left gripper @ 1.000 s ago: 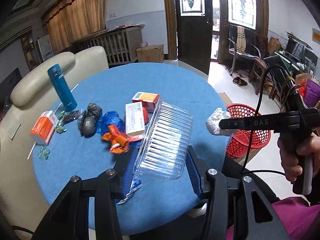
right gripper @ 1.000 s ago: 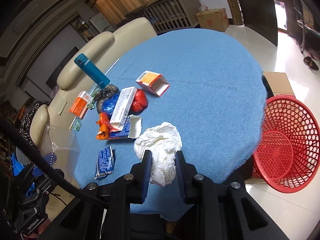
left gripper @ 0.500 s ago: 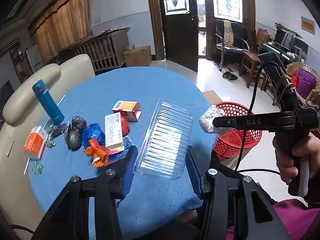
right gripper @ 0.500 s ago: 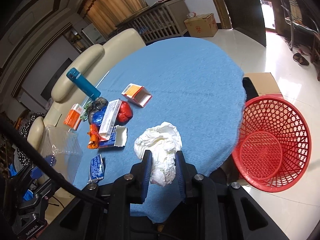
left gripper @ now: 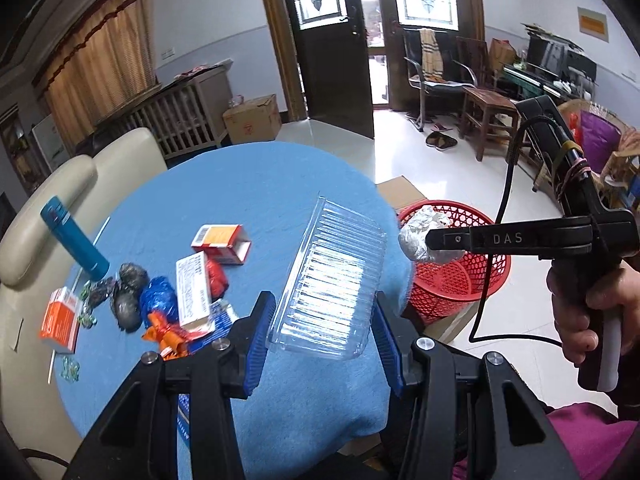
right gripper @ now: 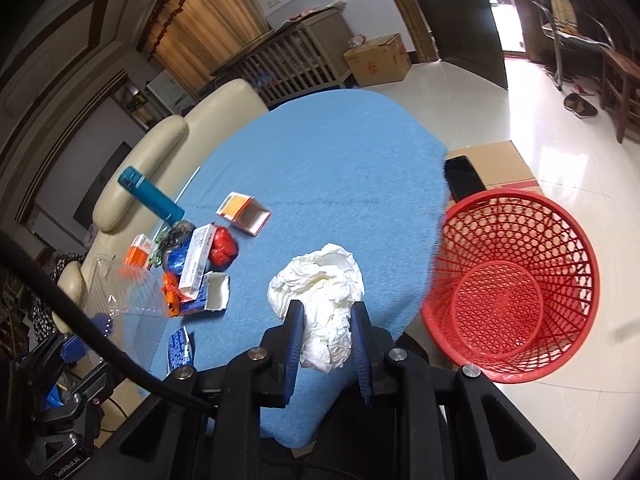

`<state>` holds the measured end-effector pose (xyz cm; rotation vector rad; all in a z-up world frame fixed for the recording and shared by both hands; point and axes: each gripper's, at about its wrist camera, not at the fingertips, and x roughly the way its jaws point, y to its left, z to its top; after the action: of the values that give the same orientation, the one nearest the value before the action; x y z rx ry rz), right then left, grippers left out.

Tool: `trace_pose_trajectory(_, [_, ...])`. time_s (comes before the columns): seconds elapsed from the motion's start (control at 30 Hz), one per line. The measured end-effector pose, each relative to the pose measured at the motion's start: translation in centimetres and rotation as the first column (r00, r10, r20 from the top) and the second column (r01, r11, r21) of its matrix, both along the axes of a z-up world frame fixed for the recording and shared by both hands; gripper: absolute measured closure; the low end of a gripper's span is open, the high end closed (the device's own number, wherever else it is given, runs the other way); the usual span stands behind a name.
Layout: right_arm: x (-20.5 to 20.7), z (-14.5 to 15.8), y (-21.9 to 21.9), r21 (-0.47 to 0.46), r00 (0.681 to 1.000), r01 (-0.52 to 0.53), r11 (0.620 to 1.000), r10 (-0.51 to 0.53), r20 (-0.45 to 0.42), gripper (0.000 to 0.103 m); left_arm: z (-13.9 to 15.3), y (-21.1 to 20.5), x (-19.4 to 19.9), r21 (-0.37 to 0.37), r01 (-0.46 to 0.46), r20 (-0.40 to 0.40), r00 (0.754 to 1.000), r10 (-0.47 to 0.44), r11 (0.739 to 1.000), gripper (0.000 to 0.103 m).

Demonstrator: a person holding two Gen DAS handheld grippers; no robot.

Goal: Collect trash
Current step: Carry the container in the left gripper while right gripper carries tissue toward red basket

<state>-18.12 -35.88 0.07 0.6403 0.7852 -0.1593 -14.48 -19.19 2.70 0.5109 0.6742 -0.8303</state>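
- While both hands are raised over the near side of the round table [right gripper: 340,168], each gripper carries a piece of trash: the left gripper [left gripper: 320,332] has its blue pads pressed on the sides of a clear plastic tray [left gripper: 332,280], which sticks out forward between the jaws, tilted.
- Clamped narrowly, the right gripper [right gripper: 326,336] holds a crumpled white tissue wad [right gripper: 320,292]; the wad bulges out above and in front of the pads.
- Seen from the left wrist, that wad hangs over the rim of the red mesh basket [right gripper: 516,300], which stands on the floor just beside the table's right edge, its mouth open and nothing visible inside.
- More litter lies in a cluster on the table's left part: small cartons [left gripper: 222,240], wrappers [left gripper: 160,304], a teal bottle [left gripper: 74,242].
- Blue cloth covers the table; its right half is bare.
- Cream sofa [right gripper: 180,136] lies behind it, glossy tiled floor to the right, a cardboard box [right gripper: 378,60] by the far wall.
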Motion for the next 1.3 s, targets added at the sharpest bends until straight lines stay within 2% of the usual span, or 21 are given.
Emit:
trace_pose_trajectory(0.4, [-2.5, -0.7, -4.0, 0.045, 0.995, 0.094, 0.995, -0.095, 0.016, 0.077, 0.0, -4.0, -1.3, 0.037, 0.079, 0.019, 0.997, -0.08, 0.996, 0.053])
trace_pose_trajectory(1.3, [-7.1, -4.4, -10.0, 0.178, 0.975, 0.216, 0.96, -0.222, 0.015, 0.077, -2.7, -11.5, -2.6, 0.151, 0.19, -0.024, 0.982, -0.188, 0.97, 0.053])
